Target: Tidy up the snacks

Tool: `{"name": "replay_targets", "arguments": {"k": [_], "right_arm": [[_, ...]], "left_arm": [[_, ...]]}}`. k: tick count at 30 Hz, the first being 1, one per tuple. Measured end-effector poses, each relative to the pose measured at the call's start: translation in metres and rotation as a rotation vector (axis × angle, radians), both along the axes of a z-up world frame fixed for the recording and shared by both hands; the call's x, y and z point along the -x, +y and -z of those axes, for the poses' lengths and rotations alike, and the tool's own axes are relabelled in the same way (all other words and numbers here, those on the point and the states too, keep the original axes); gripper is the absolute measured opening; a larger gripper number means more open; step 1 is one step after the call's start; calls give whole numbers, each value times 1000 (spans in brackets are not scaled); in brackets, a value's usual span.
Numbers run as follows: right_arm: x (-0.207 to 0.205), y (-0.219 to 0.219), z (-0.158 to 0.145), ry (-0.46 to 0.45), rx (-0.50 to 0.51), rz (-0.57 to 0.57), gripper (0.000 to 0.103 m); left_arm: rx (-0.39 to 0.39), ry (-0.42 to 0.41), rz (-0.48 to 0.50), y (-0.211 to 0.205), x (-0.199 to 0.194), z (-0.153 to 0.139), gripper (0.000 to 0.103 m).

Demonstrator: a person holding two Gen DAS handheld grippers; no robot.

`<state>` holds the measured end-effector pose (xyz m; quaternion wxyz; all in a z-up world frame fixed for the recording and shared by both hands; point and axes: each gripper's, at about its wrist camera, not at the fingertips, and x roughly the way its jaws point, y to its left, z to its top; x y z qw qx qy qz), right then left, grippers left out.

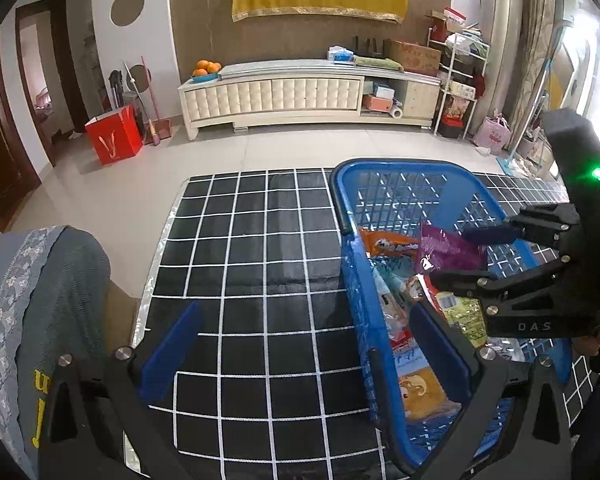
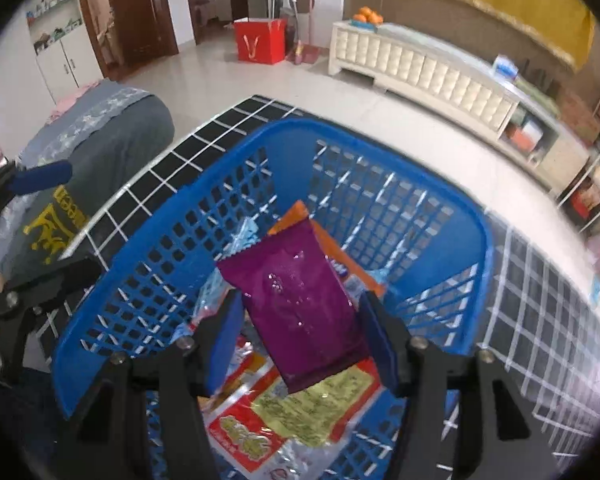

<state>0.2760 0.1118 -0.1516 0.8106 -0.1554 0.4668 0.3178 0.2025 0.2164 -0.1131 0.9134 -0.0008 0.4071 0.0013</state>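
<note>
A blue plastic basket (image 1: 396, 166) (image 2: 300, 124) stands on a black mat with white grid lines (image 1: 252, 240) and holds several snack packets. My right gripper (image 2: 300, 304) (image 1: 450, 256) reaches down into it. A purple packet (image 2: 296, 300) (image 1: 440, 246) lies tilted between its pads, with a thin gap on each side. Under it are an orange packet (image 1: 392, 244), a yellow-green packet (image 2: 320, 404) and a red one (image 2: 240, 436). My left gripper (image 1: 304, 344) is wide open and holds nothing. It straddles the basket's left wall, one finger inside and one over the mat.
A grey cushioned seat with a lace cover (image 1: 32, 300) (image 2: 112, 136) stands left of the mat. Across the tiled floor are a white low cabinet (image 1: 276, 96) with oranges on it, a red gift bag (image 1: 114, 136) and a cluttered shelf rack (image 1: 456, 80).
</note>
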Motion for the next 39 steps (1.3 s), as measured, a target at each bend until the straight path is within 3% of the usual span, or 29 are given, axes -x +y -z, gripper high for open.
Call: {"name": "replay_targets", "arguments": {"k": [4,11,19,26,32,35,39], "right_arm": [[1,-4,-2,-8,8,-7,89],[17,-24,-18,-40,-52,28,90],[68,-65,-63,-165,-137,80,90],[131,-99,-92,-335,-100,139,92],[181,-138,-109,-461,-198,254,103],[198,-153,-114,-484,-186,308,103],[223,-176,-124,-522,-242,381,103]], "left_arm": [[3,-1,-4,2,0,-1,103],[15,-63,-27,-3,18,-18,103],[42,-142,-58,-25,59,-46,103],[36,-233,-90,-61,113,-65,103],[113,-272,-98,-89,155,-70,103],[80,-290,-101,-104,172,-75,103],[37,-343,-105,-122,194,-86,103]]}}
